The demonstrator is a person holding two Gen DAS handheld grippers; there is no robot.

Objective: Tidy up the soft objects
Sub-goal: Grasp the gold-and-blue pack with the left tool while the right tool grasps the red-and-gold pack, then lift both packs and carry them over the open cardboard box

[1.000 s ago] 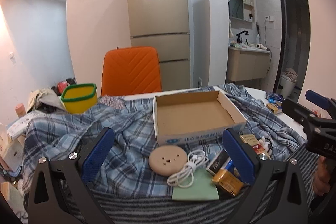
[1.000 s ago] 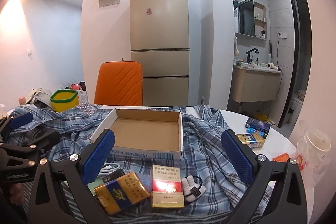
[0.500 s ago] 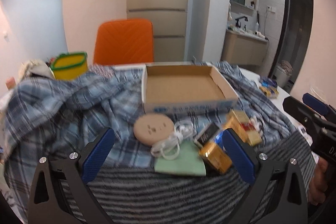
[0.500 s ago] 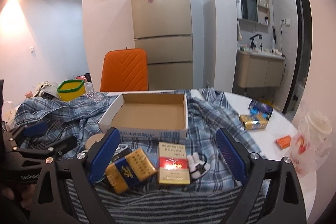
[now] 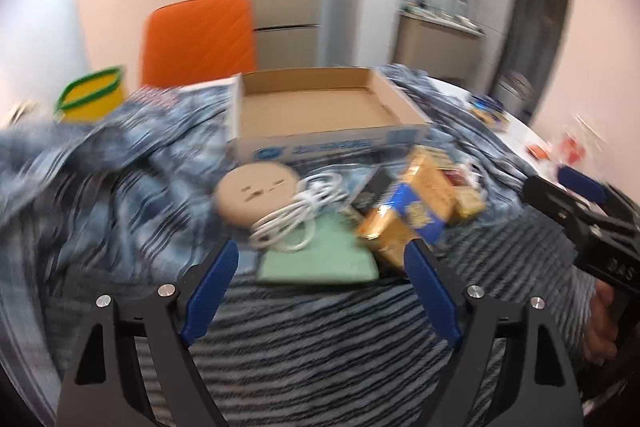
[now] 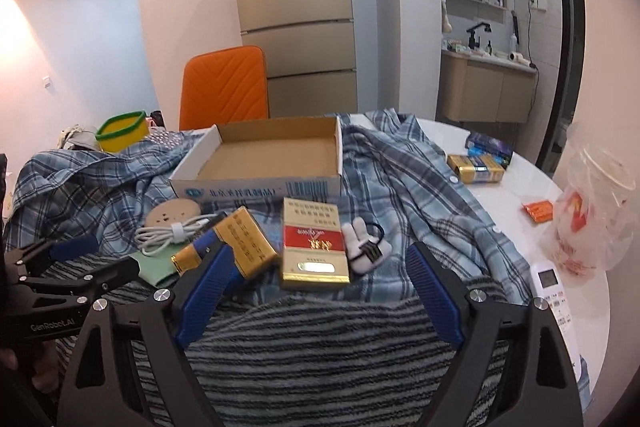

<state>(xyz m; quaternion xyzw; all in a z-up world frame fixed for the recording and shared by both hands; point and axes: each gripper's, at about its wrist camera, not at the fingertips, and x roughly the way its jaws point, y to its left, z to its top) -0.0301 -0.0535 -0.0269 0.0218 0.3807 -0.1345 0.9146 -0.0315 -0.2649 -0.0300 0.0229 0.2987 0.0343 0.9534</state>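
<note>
Blue-and-white plaid shirt (image 6: pixel 420 187) under a brown cardboard tray (image 6: pixel 272 155). Nearest cloth (image 6: pixel 320 347) — grey with black stripes. Chair (image 6: pixel 224 87) orange, quilted. Yellow tub (image 6: pixel 120 135), green rim. Cable (image 6: pixel 168 233) white; one pack (image 6: pixel 314 241) gold with a red band. Pale green pad (image 5: pixel 320 259).

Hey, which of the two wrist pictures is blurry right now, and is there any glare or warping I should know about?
Left wrist view: motion-smeared throughout, the cardboard box and white cable soft. Right wrist view: sharp, print on the red and gold pack legible; ceiling spots flare top left. Both: fisheye bends the edges, dark corners.
</note>
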